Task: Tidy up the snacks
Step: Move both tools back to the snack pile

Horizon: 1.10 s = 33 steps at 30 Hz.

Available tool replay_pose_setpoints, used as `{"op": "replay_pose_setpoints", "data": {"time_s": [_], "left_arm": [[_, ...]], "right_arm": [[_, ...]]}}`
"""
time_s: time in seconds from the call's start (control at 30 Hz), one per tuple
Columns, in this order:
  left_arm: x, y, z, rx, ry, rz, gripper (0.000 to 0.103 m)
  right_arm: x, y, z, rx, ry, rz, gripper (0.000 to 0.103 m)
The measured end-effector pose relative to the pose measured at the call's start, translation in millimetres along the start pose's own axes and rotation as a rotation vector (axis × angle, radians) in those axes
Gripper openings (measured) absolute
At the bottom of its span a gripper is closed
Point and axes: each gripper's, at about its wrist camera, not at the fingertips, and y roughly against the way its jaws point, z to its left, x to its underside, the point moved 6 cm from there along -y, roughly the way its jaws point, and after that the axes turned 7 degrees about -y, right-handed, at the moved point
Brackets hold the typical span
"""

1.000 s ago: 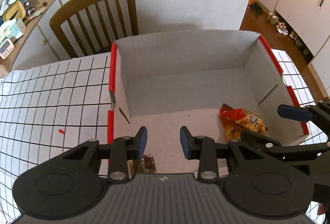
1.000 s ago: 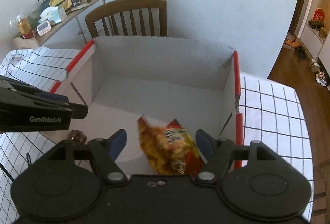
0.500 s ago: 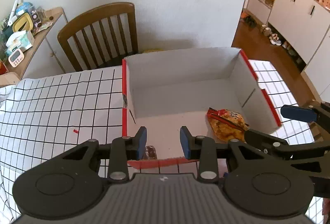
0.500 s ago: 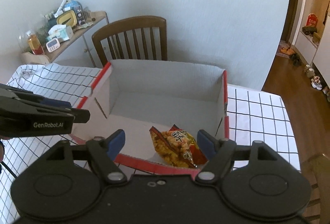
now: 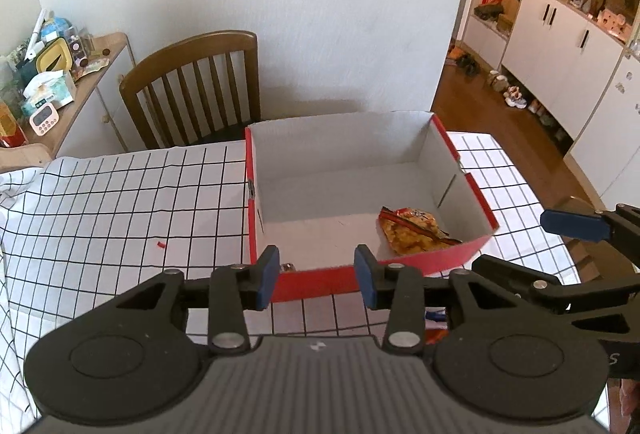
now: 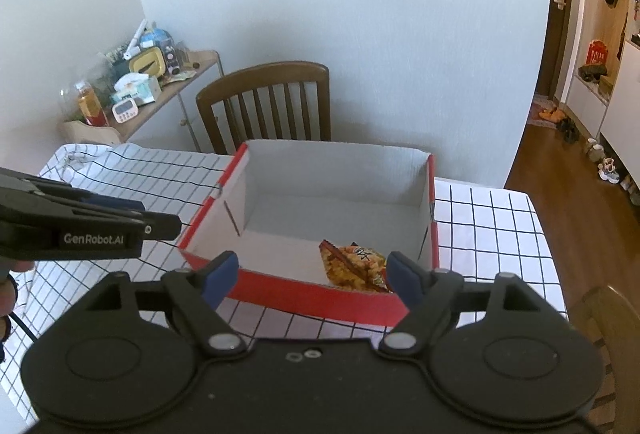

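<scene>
Both the left hand-held gripper (image 5: 316, 272) and right hand-held gripper (image 6: 310, 278) are apart, holding nothing, with the snack bag (image 6: 354, 266) at 12 o'clock inside the red box (image 6: 312, 296).

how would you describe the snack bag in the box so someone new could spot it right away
Find the checked tablecloth and, on it, the open red-sided box with a white inside. The snack bag lies flat on the box floor in the near right corner. It is a crinkly orange-yellow packet with red trim, far larger than the small brown item at the near left wall.
</scene>
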Motion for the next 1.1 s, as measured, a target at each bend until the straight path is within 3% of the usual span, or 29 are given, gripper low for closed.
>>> {"op": "replay_pose_setpoints", "data": {"time_s": [0.2,0.33,0.77,0.87,1.1], "left_arm": [[16,26,-3,0.013,-0.017,-0.026,0.042],[31,44,-5,0.03,-0.028,-0.055,0.054],[92,72,-5,0.022,-0.051,-0.07,0.055],[107,73,-1,0.015,-0.033,-0.059,0.069],[144,71,10,0.003,0.007,-0.029,0.073]], "right_arm": [[11,27,11,-0.023,-0.01,-0.025,0.084],[20,46,21,-0.056,-0.014,-0.049,0.089],[61,80,44,-0.096,-0.027,-0.075,0.1],[73,85,52,-0.102,-0.013,-0.077,0.102],[101,84,63,-0.115,-0.006,-0.06,0.103]]}}
